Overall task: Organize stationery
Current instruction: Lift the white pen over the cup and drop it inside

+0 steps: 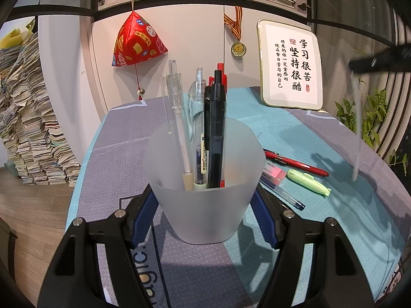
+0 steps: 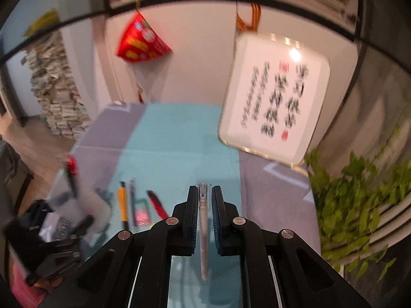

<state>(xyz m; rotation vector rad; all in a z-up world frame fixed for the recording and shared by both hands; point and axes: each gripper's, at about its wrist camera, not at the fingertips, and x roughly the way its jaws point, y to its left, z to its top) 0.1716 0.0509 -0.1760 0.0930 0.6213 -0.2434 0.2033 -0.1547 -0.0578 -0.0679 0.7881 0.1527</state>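
While my left gripper (image 1: 204, 200) clamps the frosted cup (image 1: 204, 195) at the lower centre of the left view, the cup stands upright on the grey and teal mat (image 1: 295, 243). It is translucent, tapering downward, and holds several pens (image 1: 214, 128): clear, black and red barrels, tips down. My right gripper (image 2: 204, 197) is clenched on a clear pen (image 2: 203, 231), a slim transparent barrel running lengthwise between the blue pads at the lower centre of the right view. Loose on the mat right of the cup lie a red pen (image 1: 295, 163), a pink eraser (image 1: 273, 173) and a green highlighter (image 1: 308, 181).
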